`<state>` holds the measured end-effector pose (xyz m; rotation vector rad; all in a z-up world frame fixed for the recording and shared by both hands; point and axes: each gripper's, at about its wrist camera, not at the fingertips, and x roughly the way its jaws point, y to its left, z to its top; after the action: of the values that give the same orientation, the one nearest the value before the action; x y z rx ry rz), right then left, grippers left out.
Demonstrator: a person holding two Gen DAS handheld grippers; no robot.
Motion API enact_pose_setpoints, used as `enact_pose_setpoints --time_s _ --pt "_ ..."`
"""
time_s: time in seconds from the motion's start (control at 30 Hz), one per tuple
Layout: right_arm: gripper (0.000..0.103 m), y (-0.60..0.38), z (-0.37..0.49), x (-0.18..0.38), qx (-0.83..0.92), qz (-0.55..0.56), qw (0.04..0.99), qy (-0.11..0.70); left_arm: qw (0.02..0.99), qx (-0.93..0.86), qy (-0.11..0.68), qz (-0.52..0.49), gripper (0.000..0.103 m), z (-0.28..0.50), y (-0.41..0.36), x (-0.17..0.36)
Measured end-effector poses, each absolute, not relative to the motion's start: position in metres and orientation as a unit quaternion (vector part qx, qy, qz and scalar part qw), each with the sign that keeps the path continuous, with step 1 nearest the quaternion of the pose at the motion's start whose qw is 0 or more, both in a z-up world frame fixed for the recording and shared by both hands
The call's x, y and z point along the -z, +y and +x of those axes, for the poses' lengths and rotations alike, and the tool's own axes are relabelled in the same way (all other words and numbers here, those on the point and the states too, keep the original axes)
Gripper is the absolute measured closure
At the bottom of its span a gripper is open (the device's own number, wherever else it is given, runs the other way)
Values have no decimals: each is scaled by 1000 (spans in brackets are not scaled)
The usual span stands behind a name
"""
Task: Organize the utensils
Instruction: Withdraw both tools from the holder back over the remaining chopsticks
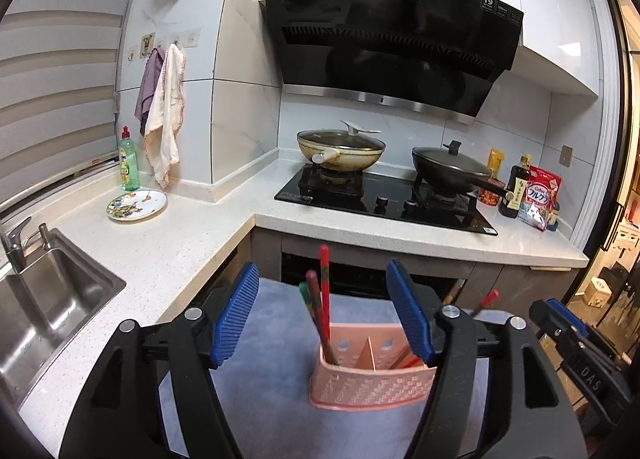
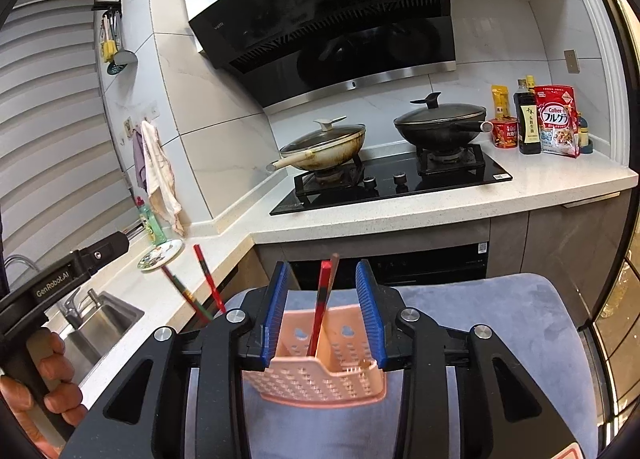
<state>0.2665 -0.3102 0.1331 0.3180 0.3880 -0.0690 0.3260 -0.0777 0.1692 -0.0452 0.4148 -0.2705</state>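
Observation:
A pink perforated utensil holder [image 1: 372, 379] [image 2: 320, 375] stands on a lavender padded seat [image 1: 276, 339]. Red and green chopsticks [image 1: 320, 299] stand in its left compartment, between the blue pads of my left gripper [image 1: 324, 315], which is open and clear of them. In the right wrist view another pair of red chopsticks [image 2: 322, 299] leans in the holder between the pads of my right gripper [image 2: 323, 311]. That gripper is open too, its pads off the sticks. More chopsticks [image 2: 204, 283] lean out at the left.
An L-shaped white counter [image 1: 168, 243] carries a steel sink [image 1: 48, 299], a patterned plate [image 1: 137, 205], a green soap bottle [image 1: 129, 163] and a black hob [image 1: 384, 199] with two lidded pans. Bottles and snack packs [image 1: 536, 199] stand at its right end. A hand [image 2: 44, 379] grips the left tool.

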Motion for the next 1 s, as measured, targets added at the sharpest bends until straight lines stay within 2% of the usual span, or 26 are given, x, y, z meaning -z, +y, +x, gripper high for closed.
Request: enact_pose_setpoints --time_s 0.3,1.0 --pt "68 -288 191 -107 26 141 962 232 964 119 238 -5 40 264 -51 -130" --pt "67 -200 46 23 6 102 921 377 924 99 369 27 40 131 -3 3"
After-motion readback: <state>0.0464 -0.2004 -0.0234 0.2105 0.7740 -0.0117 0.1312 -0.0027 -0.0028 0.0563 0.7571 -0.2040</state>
